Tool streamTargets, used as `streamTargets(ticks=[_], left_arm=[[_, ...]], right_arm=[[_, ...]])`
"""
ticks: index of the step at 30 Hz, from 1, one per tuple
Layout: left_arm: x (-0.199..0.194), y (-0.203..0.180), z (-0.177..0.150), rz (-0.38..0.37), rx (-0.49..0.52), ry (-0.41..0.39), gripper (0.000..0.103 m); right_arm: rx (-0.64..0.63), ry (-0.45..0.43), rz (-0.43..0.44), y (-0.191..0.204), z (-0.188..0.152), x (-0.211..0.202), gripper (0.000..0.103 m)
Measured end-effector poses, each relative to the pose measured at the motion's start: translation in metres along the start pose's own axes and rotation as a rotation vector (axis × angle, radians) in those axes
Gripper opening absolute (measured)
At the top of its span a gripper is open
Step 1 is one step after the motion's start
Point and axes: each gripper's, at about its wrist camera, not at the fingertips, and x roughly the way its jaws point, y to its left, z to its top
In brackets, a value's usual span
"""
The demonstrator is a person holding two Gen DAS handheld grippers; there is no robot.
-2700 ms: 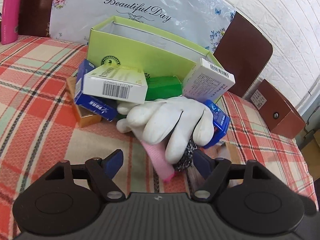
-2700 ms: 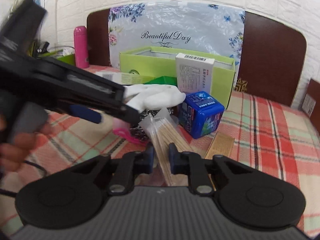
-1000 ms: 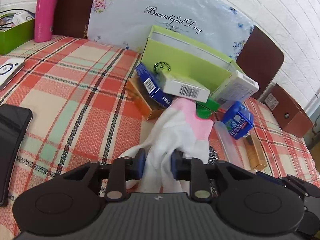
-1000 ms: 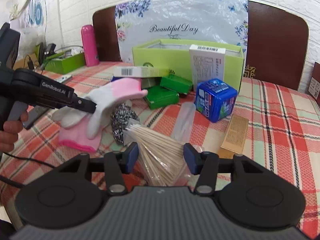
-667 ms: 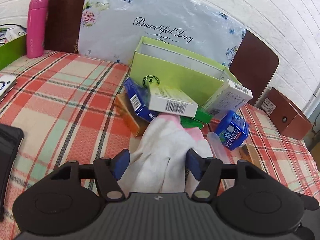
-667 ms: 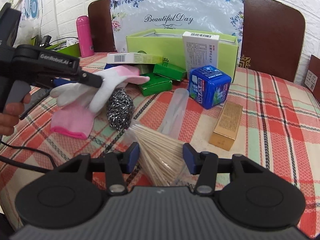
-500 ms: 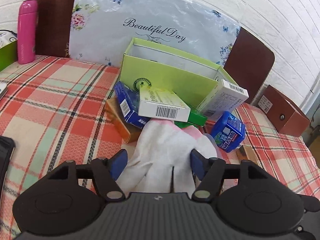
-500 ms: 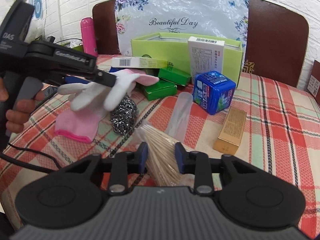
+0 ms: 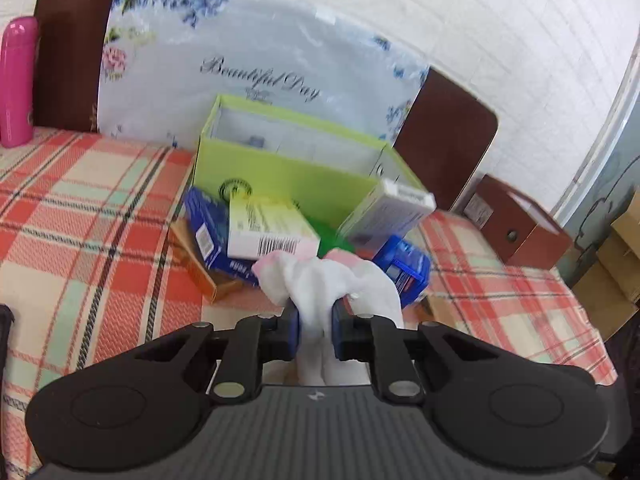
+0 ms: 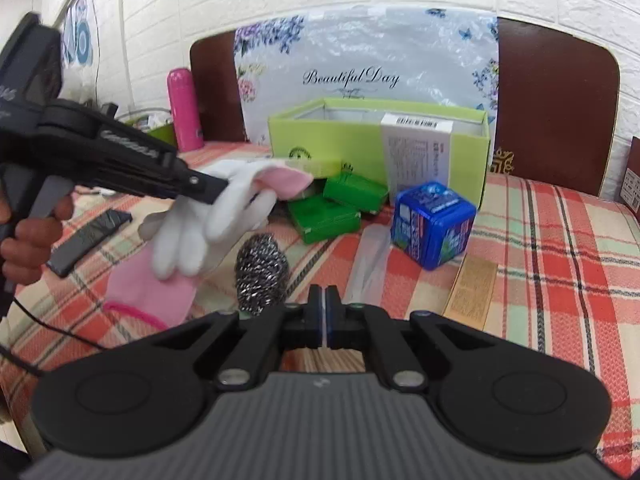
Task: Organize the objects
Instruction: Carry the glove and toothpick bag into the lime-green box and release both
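Note:
My left gripper (image 9: pixel 315 314) is shut on a white glove with a pink cuff (image 9: pixel 320 280) and holds it in the air in front of the open green box (image 9: pixel 288 178). From the right wrist view the glove (image 10: pixel 208 220) hangs from the left gripper (image 10: pixel 218 192), above a second pink glove (image 10: pixel 152 288) on the cloth. My right gripper (image 10: pixel 323 310) is shut; a sliver of the toothpick bag (image 10: pixel 324 358) shows under its jaws, low over the table, just right of the steel scourer (image 10: pixel 262 272).
Small boxes lean around the green box: a white-yellow box (image 9: pixel 268 228), a white box (image 10: pixel 416 152), green boxes (image 10: pixel 324 218), a blue cube box (image 10: pixel 432 224), a gold box (image 10: pixel 470 292). A pink bottle (image 10: pixel 184 110) stands far left. A phone (image 10: pixel 86 240) lies at left.
My left gripper closed again on the white glove and lifted it toward the green box. My right gripper closed over the toothpick bag, which is now almost hidden under it.

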Motion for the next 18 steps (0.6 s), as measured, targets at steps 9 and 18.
streamTargets(ticks=[9, 18], left_arm=[[-0.008, -0.001, 0.017, -0.020, -0.029, -0.056, 0.015], [-0.005, -0.010, 0.025, -0.044, -0.002, -0.061, 0.015]], right_arm=[[-0.057, 0.080, -0.004, 0.000, -0.008, 0.009, 0.054], [-0.116, 0.079, -0.040, 0.005, -0.016, 0.015, 0.030]])
